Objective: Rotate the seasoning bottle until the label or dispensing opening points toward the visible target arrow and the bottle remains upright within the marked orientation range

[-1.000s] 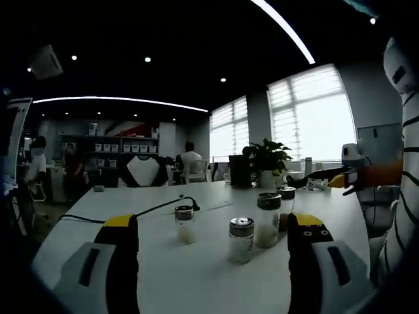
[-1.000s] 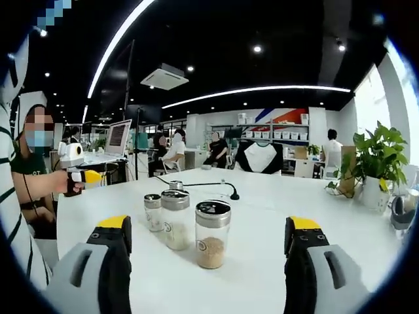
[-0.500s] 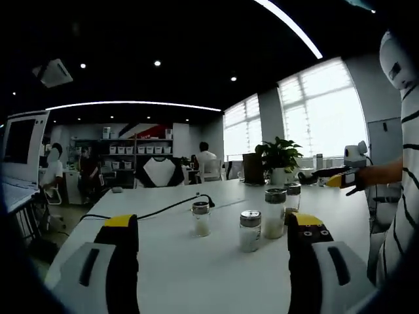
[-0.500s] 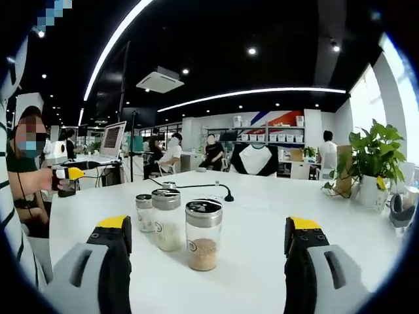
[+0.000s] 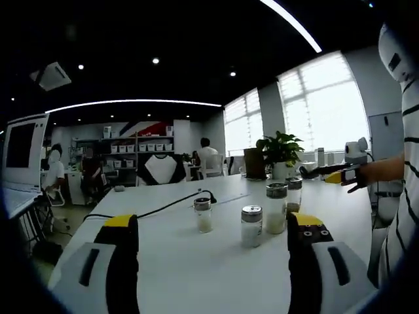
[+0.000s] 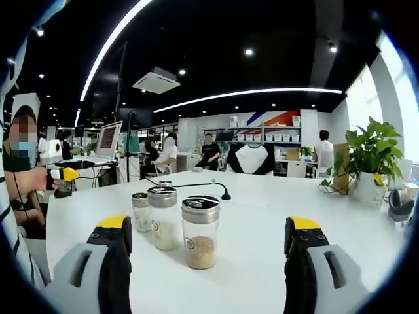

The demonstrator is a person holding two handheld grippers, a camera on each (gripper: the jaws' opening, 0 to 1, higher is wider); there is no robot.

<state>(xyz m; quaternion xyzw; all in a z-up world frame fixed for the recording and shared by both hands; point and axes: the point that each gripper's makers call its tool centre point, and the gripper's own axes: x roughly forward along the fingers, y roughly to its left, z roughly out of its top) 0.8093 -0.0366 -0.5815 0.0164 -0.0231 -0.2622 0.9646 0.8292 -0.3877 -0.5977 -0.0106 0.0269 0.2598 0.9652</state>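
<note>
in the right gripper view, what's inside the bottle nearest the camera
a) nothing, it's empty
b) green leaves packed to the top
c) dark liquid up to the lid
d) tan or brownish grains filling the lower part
d) The nearest seasoning bottle stands upright on the white table between the open jaws of the right gripper, and through its clear glass a layer of tan grains shows in the lower part only.

Three upright seasoning bottles (image 6: 200, 232) stand on the white table (image 6: 262, 261) between spread jaws.
</note>
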